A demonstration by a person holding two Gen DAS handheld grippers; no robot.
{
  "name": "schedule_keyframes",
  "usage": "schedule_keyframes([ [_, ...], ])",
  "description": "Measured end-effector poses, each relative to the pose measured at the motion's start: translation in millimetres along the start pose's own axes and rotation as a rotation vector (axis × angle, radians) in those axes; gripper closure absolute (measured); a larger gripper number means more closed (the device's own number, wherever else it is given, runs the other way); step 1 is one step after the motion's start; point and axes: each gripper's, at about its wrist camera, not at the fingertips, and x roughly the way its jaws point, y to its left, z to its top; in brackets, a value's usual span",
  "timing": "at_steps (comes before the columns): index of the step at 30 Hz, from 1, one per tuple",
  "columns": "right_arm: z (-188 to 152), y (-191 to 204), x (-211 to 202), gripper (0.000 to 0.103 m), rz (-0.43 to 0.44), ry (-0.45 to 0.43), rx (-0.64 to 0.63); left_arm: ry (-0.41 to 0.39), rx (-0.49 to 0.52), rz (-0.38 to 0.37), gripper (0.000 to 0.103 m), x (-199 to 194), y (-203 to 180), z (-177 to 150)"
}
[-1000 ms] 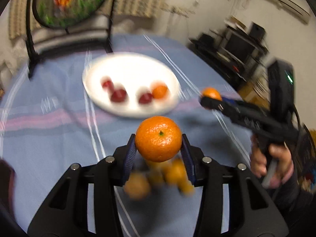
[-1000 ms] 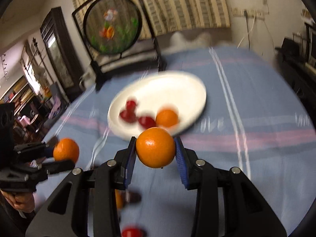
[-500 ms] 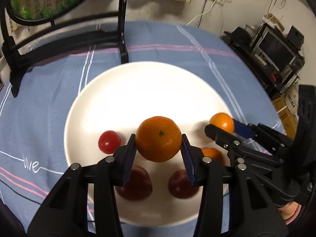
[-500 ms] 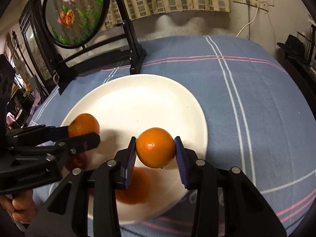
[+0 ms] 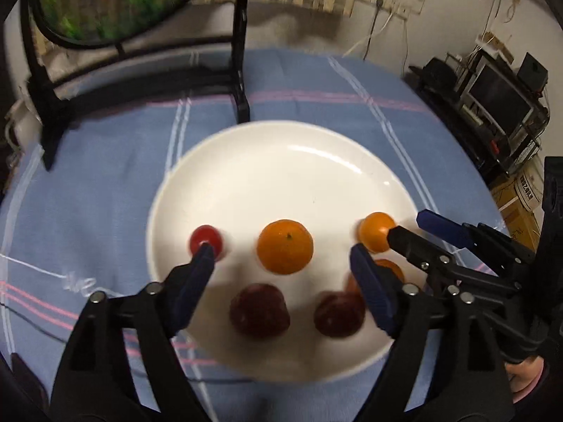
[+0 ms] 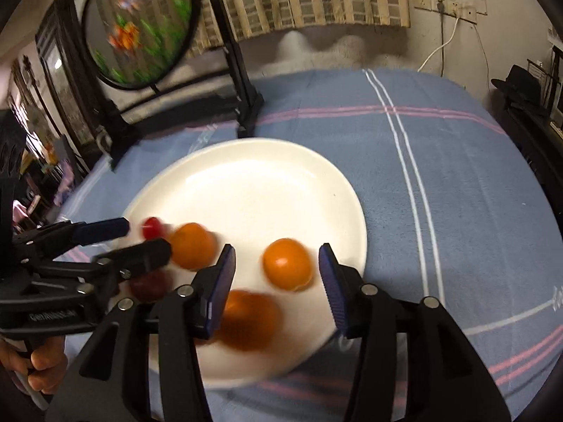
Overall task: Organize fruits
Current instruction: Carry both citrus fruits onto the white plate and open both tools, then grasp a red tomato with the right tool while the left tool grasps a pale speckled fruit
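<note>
A white plate (image 5: 281, 161) lies on the blue cloth. My left gripper (image 5: 281, 256) is open above it, with an orange (image 5: 285, 246) lying free on the plate between the fingers. A small red tomato (image 5: 206, 241) and two dark red fruits (image 5: 258, 309) also lie there. My right gripper (image 6: 278, 267) is open, with a second orange (image 6: 286, 269) free on the plate (image 6: 253, 183) between its fingers. A third orange (image 6: 248, 320) lies under the right gripper's left finger. The right gripper shows in the left wrist view (image 5: 404, 235), and the left gripper shows in the right wrist view (image 6: 140, 237).
A round fish-tank ornament on a black stand (image 5: 239, 70) stands behind the plate, also in the right wrist view (image 6: 140, 35). The blue striped tablecloth (image 6: 440, 176) spreads around. Shelves with electronics (image 5: 492, 98) stand off the table's right.
Both grippers opened and let go of their oranges, which now lie on the plate. Both grippers have pulled back a little from the plate.
</note>
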Motion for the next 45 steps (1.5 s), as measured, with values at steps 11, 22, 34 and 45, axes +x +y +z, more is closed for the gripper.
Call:
schedule_keyframes([
  [11,-113.3,39.5,-114.1,0.041,0.01,-0.05,-0.134,-0.112,-0.007,0.054,0.002,-105.1,4.3,-132.6],
  [22,-211.3,64.2,-137.1,0.041,-0.028,-0.029,-0.166,-0.104,0.019,-0.028,0.002,-118.0,0.0,-248.9],
  [34,-220.1,73.8,-122.9,0.047,-0.045,0.027,-0.188,-0.127,0.071,-0.011,0.002,-119.7,-10.9,-250.7],
  [45,-216.9,77.4,-112.0,0.054,-0.04,0.081,-0.196,-0.112,0.019,-0.032,0.002,-116.5,-1.4,-248.2],
])
